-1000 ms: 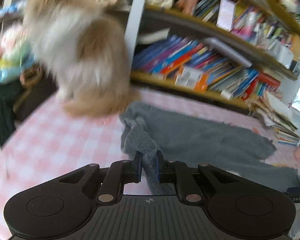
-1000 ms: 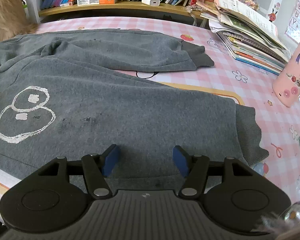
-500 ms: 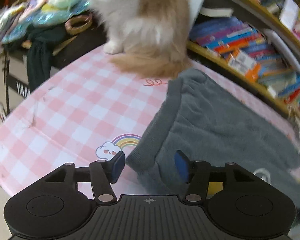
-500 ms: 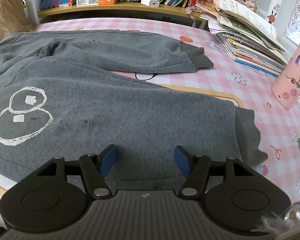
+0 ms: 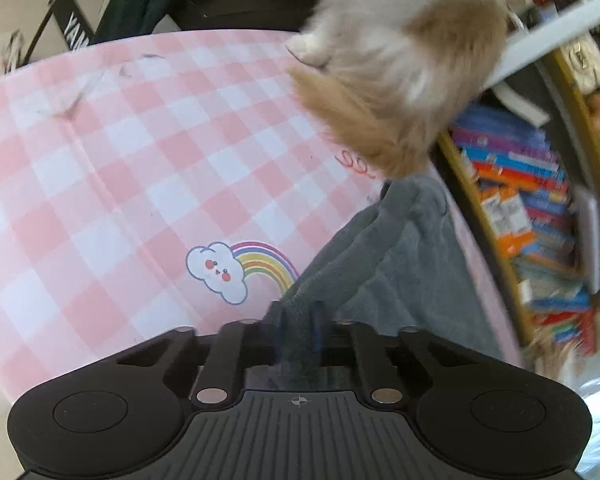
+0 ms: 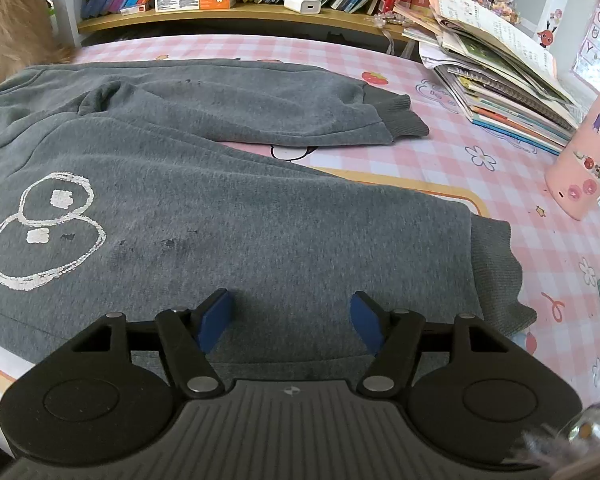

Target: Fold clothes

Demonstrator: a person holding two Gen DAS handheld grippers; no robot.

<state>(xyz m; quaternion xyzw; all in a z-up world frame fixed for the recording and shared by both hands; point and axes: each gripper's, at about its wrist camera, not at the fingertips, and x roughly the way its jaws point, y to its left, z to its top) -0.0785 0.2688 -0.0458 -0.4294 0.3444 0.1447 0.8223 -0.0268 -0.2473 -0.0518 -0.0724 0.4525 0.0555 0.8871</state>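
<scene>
Since half a second ago, left gripper (image 5: 296, 334) has clamped onto the grey sweatpants (image 6: 236, 216) waistband beside the rainbow print (image 5: 240, 270); right gripper (image 6: 292, 320) hovers spread over them.

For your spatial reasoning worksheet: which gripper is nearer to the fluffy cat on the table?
Left. The left gripper, shut on the grey trousers' waistband, has the cat just beyond it. The right gripper hangs open over a trouser leg, cat fur only at the view's far-left edge.
</scene>
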